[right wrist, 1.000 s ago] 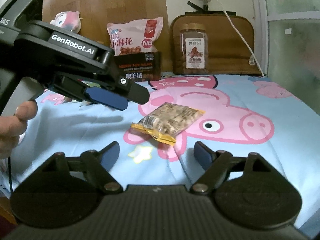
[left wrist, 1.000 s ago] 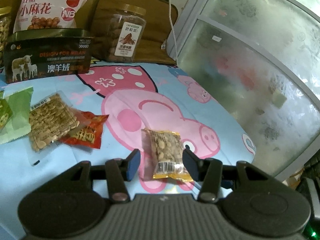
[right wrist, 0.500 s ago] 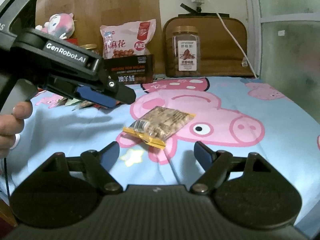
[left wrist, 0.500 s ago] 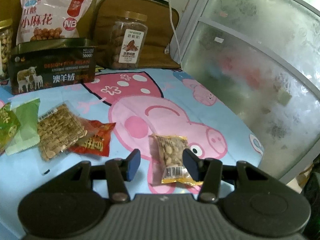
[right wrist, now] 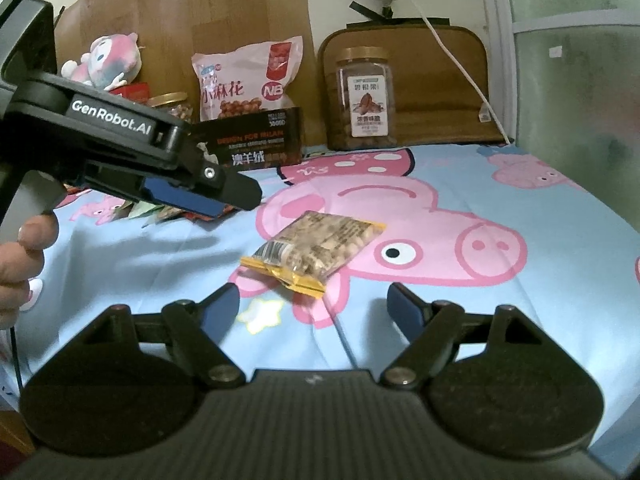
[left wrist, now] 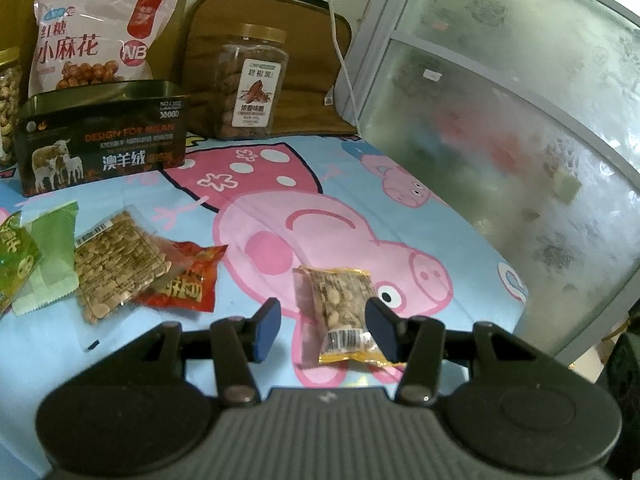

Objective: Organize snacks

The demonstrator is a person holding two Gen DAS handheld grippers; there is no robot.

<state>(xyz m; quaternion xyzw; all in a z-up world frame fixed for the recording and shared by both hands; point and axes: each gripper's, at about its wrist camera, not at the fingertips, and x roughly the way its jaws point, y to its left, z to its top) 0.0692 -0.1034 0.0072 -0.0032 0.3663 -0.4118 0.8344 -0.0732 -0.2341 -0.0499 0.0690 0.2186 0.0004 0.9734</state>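
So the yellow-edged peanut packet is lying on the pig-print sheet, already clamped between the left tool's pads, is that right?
Not quite. The peanut packet does lie on the pig-print sheet, but it isn't clamped: the right wrist view shows the left tool in the air above and beside it, with clear space between them.

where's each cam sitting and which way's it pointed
Left wrist: on the left gripper, looking down across the cartoon sheet toward the frosted glass; only its own fingers show, open around the peanut packet.
Right wrist: on the right gripper, looking toward the back wall; its open fingers, the left gripper and a hand show.
Shared: peanut packet, green tin, nut jar.
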